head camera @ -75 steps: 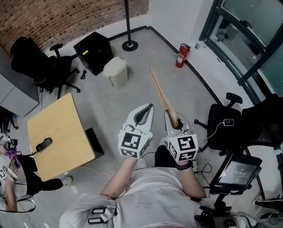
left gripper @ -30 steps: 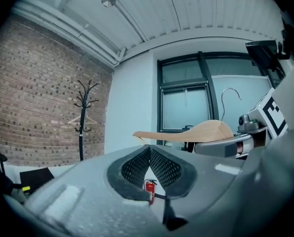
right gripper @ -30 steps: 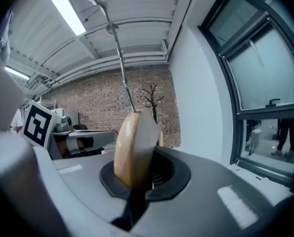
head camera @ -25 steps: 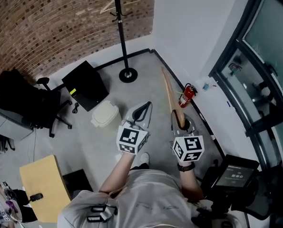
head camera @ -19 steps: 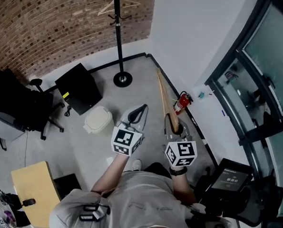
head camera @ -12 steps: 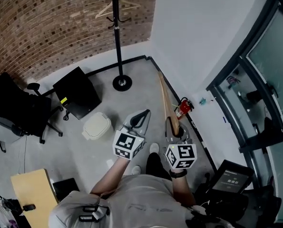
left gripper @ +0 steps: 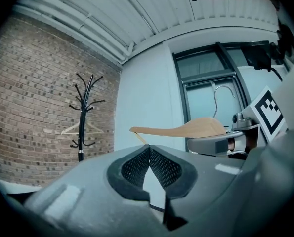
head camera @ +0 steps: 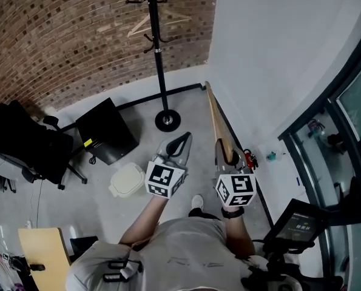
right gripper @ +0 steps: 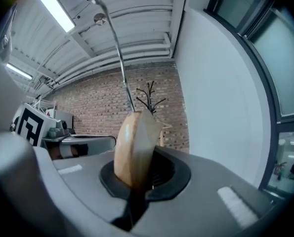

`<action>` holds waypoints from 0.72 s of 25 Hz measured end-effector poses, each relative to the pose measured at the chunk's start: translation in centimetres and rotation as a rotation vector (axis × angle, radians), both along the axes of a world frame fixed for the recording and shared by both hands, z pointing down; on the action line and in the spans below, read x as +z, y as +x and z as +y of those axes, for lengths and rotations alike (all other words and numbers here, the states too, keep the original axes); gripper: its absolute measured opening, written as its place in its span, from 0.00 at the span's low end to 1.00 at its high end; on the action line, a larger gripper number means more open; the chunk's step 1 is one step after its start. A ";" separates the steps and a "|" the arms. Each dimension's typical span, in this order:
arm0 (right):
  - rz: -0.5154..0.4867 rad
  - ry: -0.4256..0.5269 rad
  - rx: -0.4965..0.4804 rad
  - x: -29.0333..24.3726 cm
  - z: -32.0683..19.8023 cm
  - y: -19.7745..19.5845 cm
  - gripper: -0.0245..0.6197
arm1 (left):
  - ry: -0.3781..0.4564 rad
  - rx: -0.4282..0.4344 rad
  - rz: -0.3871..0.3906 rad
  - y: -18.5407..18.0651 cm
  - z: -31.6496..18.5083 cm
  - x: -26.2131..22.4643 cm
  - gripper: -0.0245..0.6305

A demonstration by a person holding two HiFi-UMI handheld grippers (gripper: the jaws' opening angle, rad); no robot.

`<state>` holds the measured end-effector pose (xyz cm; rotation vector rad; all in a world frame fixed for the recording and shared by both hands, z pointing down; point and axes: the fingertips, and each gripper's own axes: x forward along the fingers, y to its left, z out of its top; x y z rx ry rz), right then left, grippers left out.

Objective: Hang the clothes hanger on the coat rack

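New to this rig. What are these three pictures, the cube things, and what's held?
No robot: a person holds a two-jaw gripper in each hand; the marker cubes are part of them. The head view looks down from the person's head at the left gripper, the right gripper and a grey floor with a black coat rack, a black cabinet and a cream bin. The other two cameras ride on the grippers, looking along their jaws. The left gripper's jaws are shut, empty. The right gripper is shut on a light wooden clothes hanger, not yet on the rack.
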<state>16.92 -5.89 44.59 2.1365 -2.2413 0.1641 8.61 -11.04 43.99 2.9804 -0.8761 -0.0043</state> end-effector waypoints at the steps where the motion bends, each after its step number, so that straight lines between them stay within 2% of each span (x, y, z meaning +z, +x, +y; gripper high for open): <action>1: 0.008 0.017 -0.002 -0.7 -1.0 0.7 0.05 | 0.010 -0.011 0.003 0.5 -1.1 -0.5 0.04; 4: 0.016 0.035 -0.019 -1.4 -4.2 2.9 0.05 | 0.018 -0.041 0.011 2.6 -4.5 -1.1 0.04; 10: -0.006 -0.017 -0.091 0.4 -10.3 7.0 0.05 | -0.004 -0.081 -0.010 7.0 -10.1 0.1 0.04; 12: -0.027 -0.023 -0.091 1.3 -11.6 8.3 0.05 | -0.035 -0.095 -0.005 7.4 -11.0 0.9 0.04; 14: -0.062 -0.027 -0.080 2.2 -12.8 9.3 0.05 | -0.081 -0.093 0.044 7.7 -11.8 0.9 0.04; 16: -0.095 -0.047 -0.092 3.0 -14.1 9.4 0.05 | -0.084 -0.090 0.065 8.0 -12.5 0.3 0.04; 18: -0.109 -0.074 -0.122 3.9 -15.6 8.9 0.05 | -0.074 -0.114 0.051 7.8 -13.9 0.4 0.04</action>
